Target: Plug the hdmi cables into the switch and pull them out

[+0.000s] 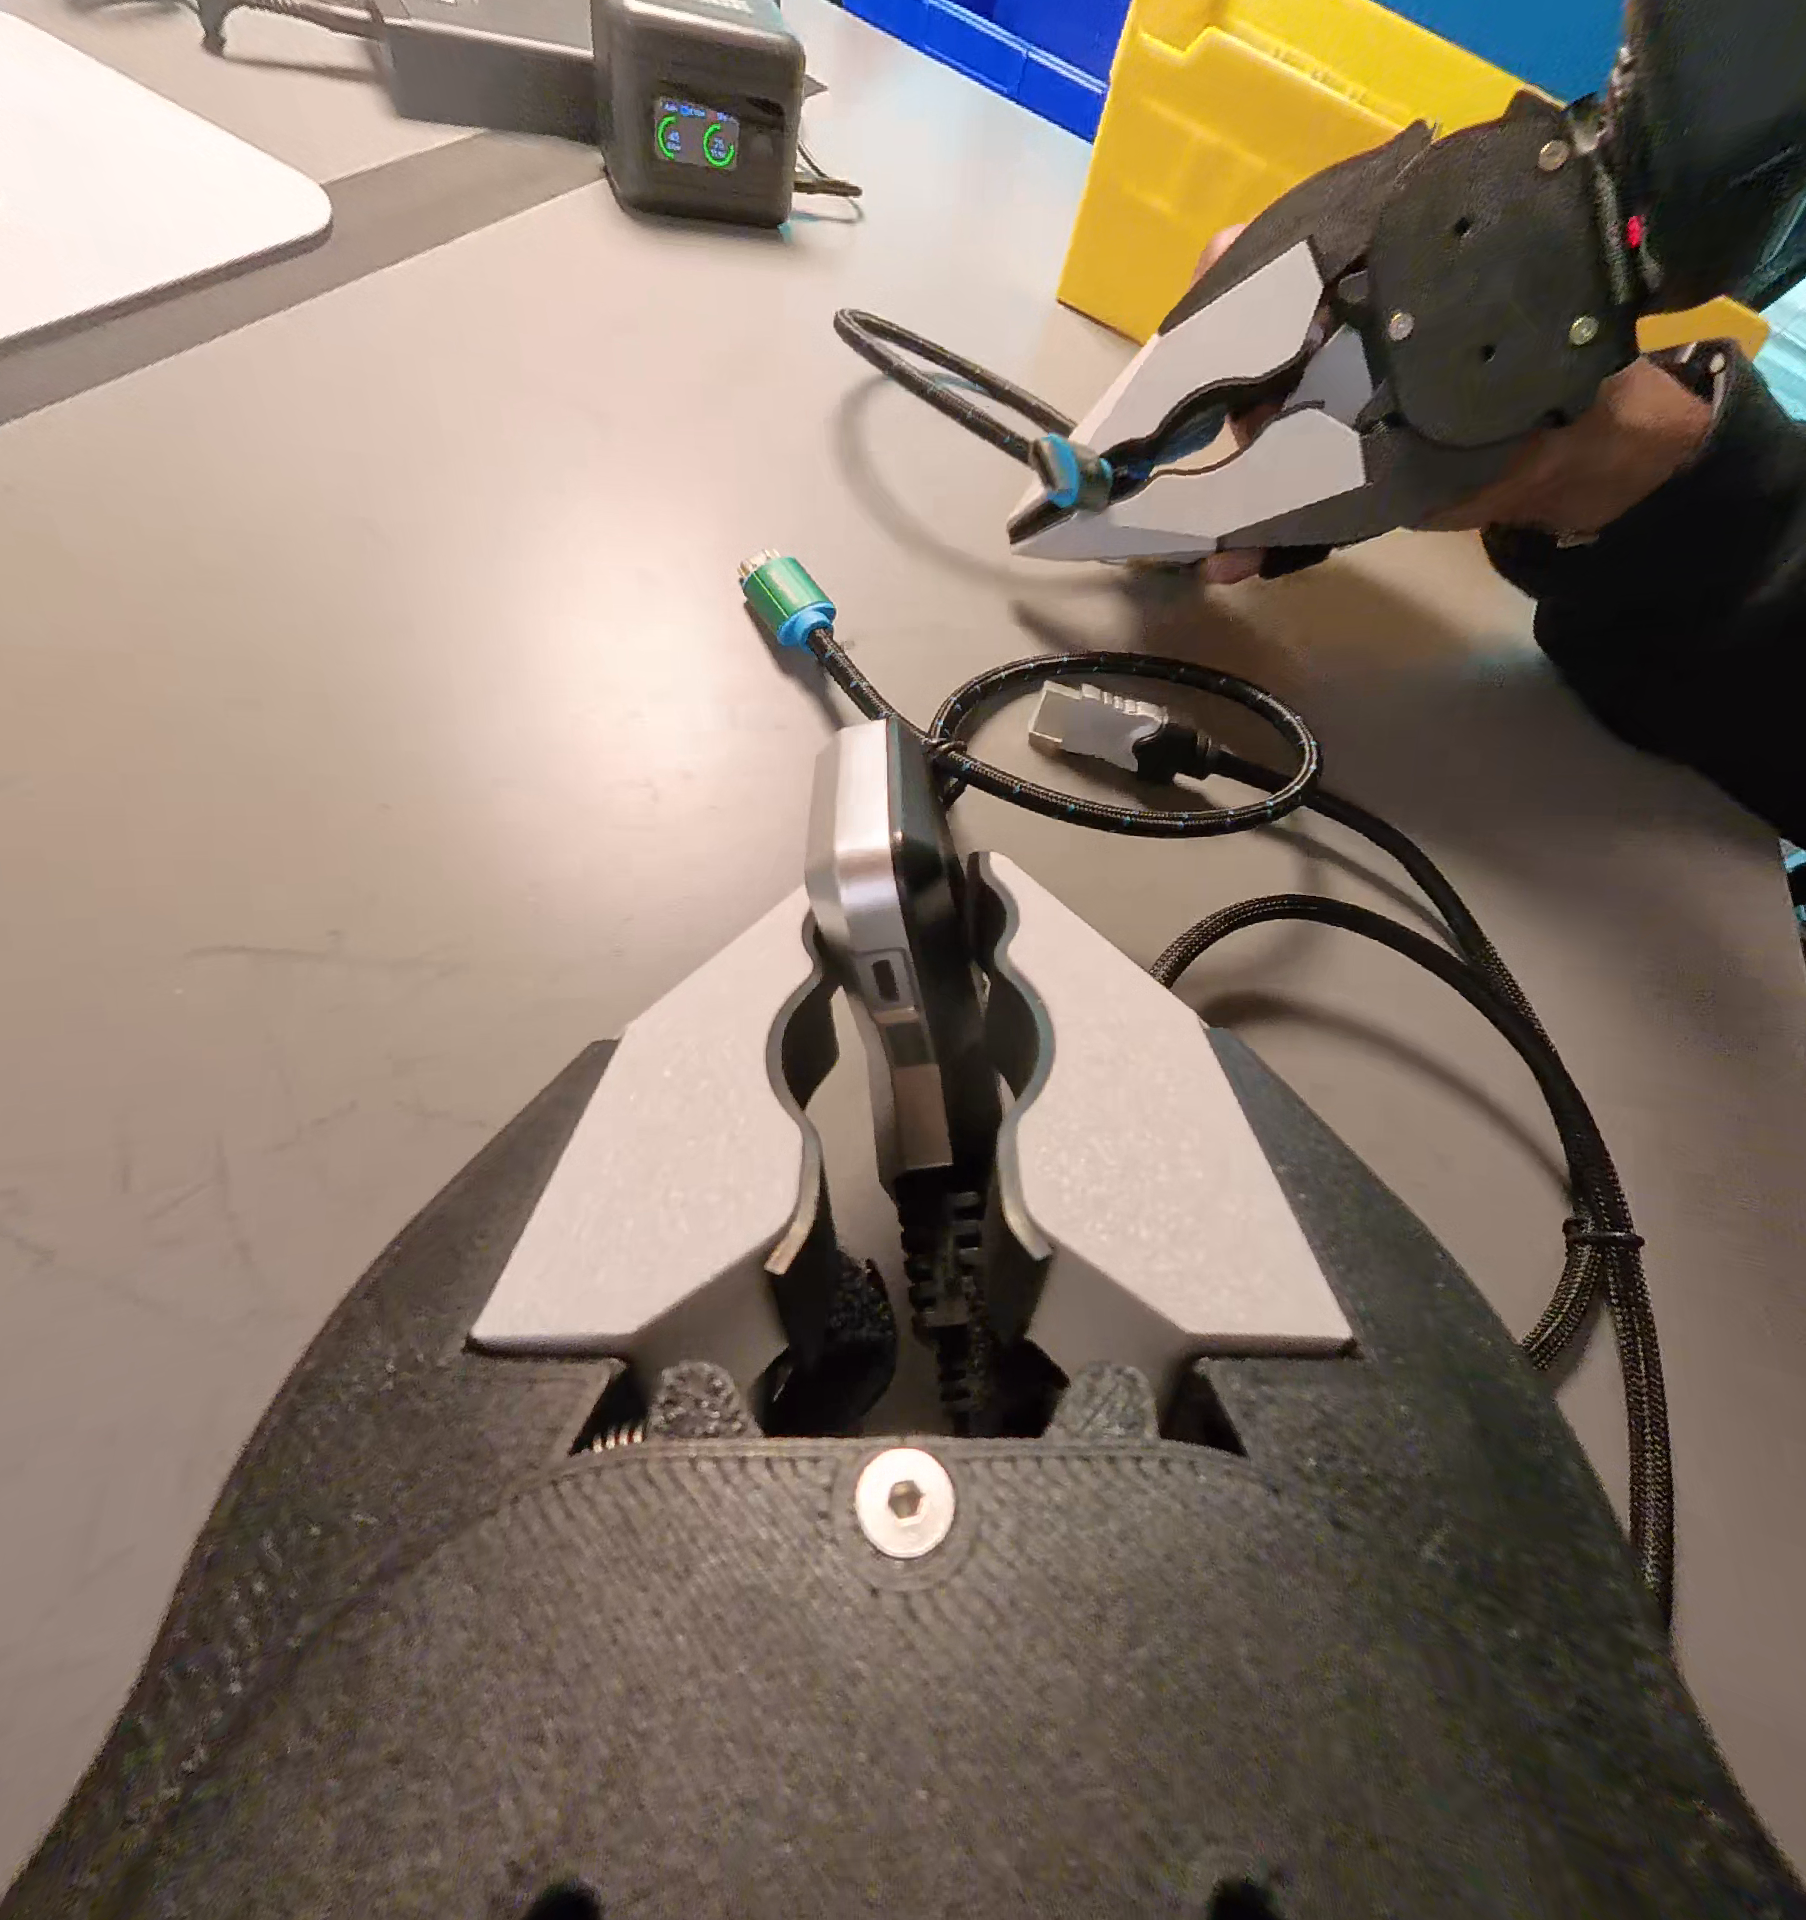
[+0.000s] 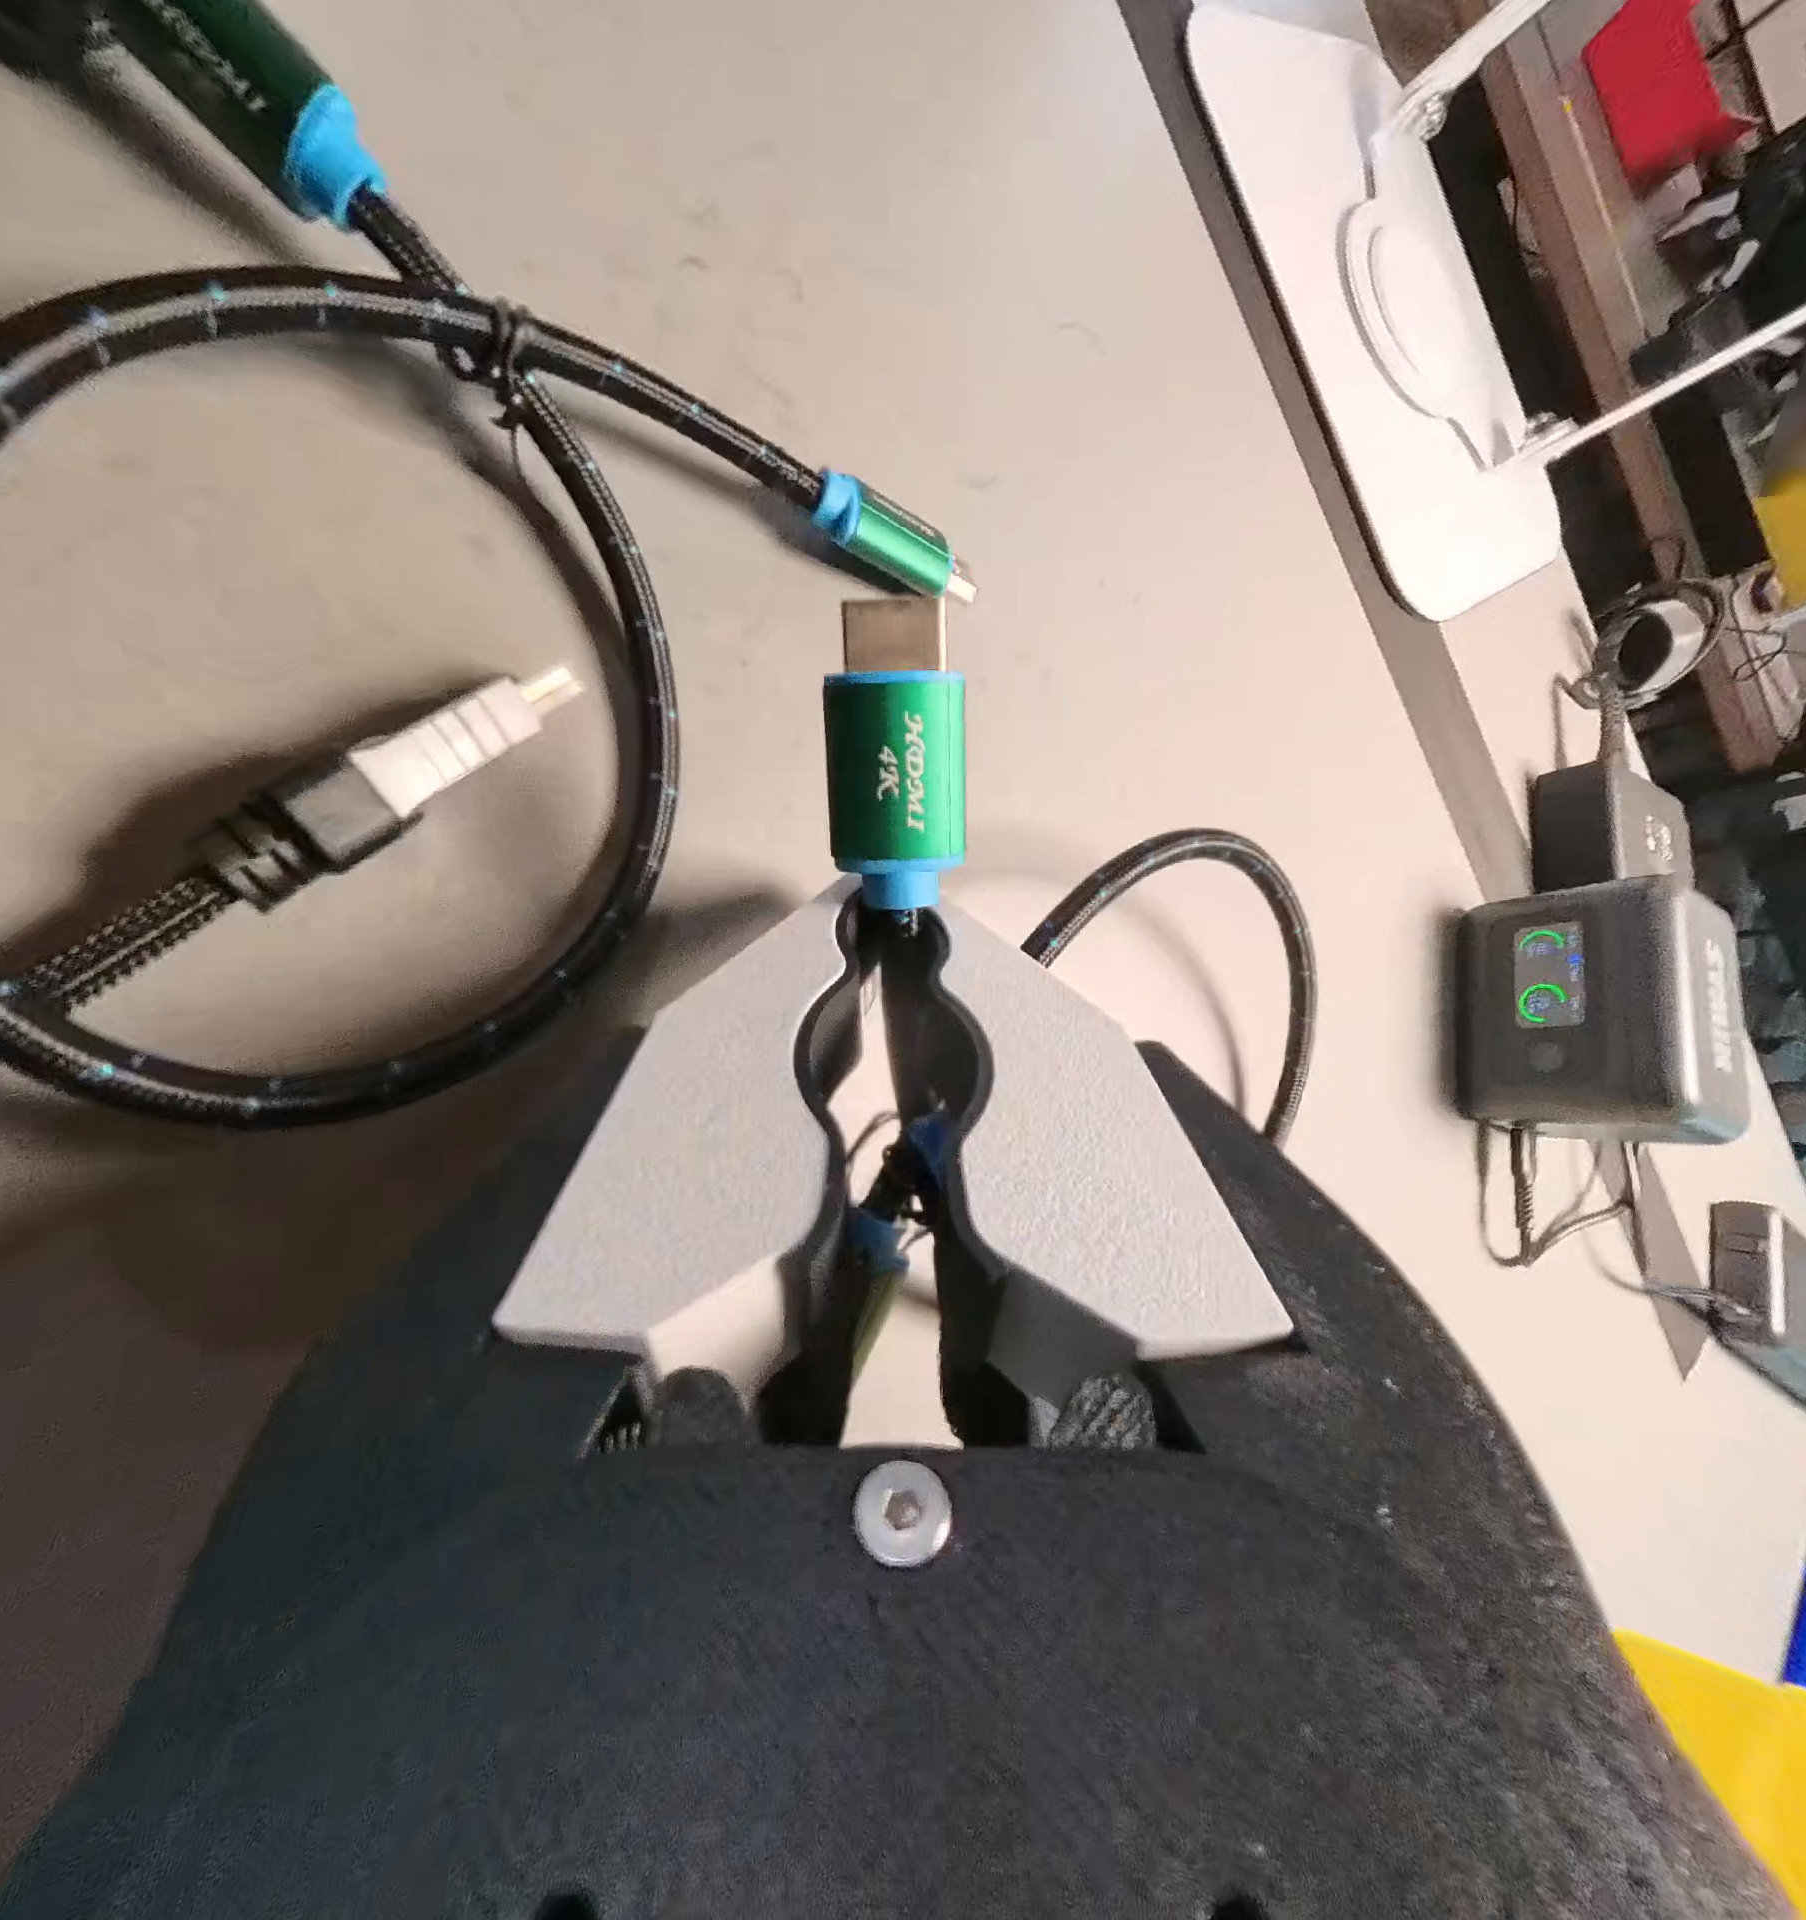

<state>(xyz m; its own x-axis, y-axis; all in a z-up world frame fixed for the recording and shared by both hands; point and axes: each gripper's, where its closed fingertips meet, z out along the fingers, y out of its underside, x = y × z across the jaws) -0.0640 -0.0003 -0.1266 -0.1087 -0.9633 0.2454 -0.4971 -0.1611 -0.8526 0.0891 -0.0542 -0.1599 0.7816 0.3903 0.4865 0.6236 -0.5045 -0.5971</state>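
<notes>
The switch point(image 1: 883, 935) (a small, hard metal box) is held on edge between the jaws of the left gripper point(image 1: 909, 904), above the bench point(image 1: 359, 675). A green plug point(image 2: 894, 769) is clamped at its blue collar by the right gripper point(image 2: 894, 914), jaws nearly closed. The braided cable is springy, so the rigid plug body is probably the better place to hold.

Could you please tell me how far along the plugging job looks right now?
Pickup looks done: left tongs grip the switch, right tongs grip a green plug. Nothing is plugged in; another green plug and a grey plug lie on the table. All plugging and pulling remains.
</notes>
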